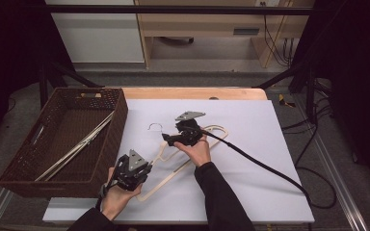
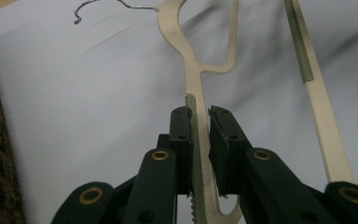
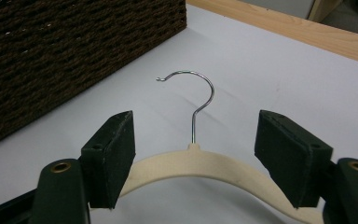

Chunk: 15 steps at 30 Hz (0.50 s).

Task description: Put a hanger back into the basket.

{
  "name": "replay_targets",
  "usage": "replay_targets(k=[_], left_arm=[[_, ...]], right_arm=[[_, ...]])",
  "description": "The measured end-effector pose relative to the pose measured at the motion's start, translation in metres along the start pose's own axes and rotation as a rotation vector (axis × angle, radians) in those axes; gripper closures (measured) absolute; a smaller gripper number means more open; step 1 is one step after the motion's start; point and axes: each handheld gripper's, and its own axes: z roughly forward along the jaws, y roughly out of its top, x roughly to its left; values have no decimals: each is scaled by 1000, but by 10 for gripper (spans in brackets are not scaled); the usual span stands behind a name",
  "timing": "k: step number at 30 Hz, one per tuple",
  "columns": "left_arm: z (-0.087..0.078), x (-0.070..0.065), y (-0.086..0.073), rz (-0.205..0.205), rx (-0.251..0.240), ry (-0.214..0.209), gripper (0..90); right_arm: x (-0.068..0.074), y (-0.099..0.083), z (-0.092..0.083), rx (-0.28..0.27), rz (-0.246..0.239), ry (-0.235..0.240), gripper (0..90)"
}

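At frame centre, on the white table sheet, the cream hanger (image 1: 173, 166) lies with your left gripper (image 1: 131, 169) pinching one arm; close your spread right gripper (image 3: 193, 154) squarely across the neck below the hook (image 3: 193, 95).

White sheet (image 1: 250, 144) covers a light wooden tabletop (image 1: 192, 93). Beyond it: grey floor (image 1: 212, 52), a pale wooden cabinet (image 1: 207, 24), a white panel (image 1: 96, 33). Black metal frame bar (image 1: 173, 9) spans the top. Black cables (image 1: 277, 45) hang at far right. Surroundings dark.
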Motion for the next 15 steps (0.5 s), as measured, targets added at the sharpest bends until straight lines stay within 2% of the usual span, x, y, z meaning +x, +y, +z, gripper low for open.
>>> replay_targets(k=[1, 9, 15], left_arm=[[0, 0, 0, -1, -1, -1, 795], [0, -2, 0, 4, -2, 4, 794], [1, -7, 0, 12, 2, -8, 794]], right_arm=[[0, 0, 2, 1, 13, -1, 300], [-1, -1, 14, 13, 18, -6, 337], [-1, -1, 22, 30, -6, -8, 411]])
